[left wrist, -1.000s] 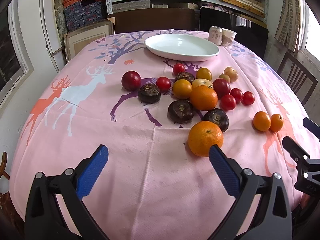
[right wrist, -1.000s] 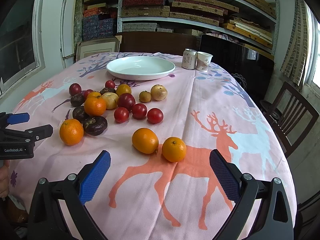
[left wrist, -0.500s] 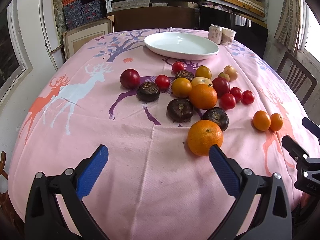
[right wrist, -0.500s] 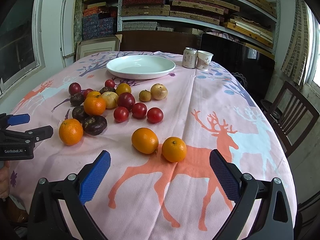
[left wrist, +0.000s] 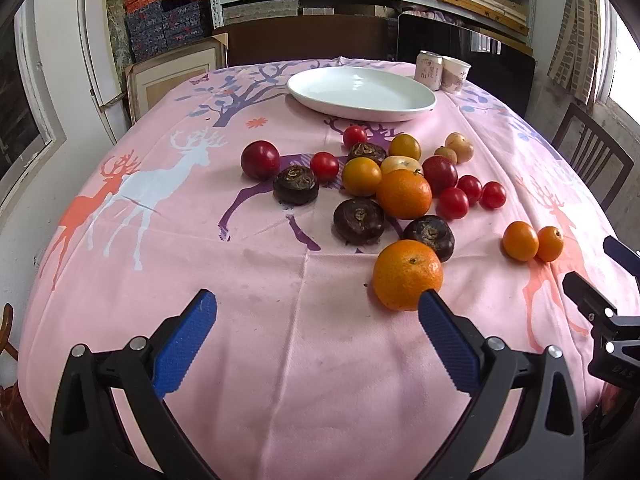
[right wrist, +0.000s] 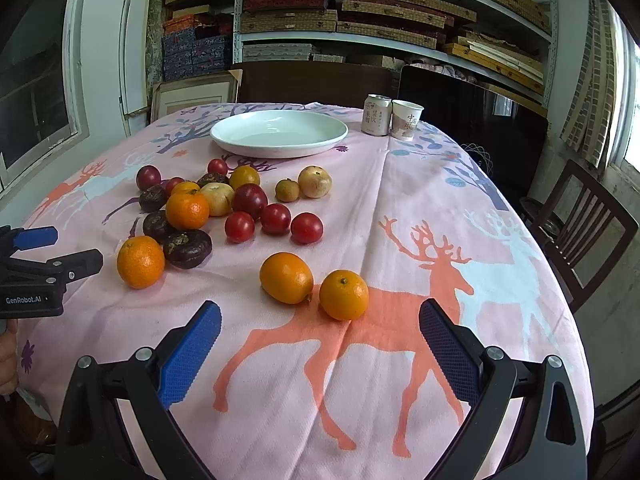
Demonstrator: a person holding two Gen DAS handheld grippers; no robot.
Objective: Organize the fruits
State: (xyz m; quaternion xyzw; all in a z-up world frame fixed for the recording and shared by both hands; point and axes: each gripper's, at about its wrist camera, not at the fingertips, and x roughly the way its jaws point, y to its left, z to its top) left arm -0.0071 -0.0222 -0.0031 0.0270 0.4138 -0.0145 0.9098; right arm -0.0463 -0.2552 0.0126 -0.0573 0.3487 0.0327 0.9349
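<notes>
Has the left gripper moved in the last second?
Yes, slightly. In the left wrist view the white oval plate and big orange mandarin sit a little lower, so the open left gripper tilted up or rose.

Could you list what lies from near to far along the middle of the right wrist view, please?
Right gripper with open blue-padded fingers → pair of small oranges → three red cherry tomatoes → empty white oval plate → shelves of flat boxes.
</notes>
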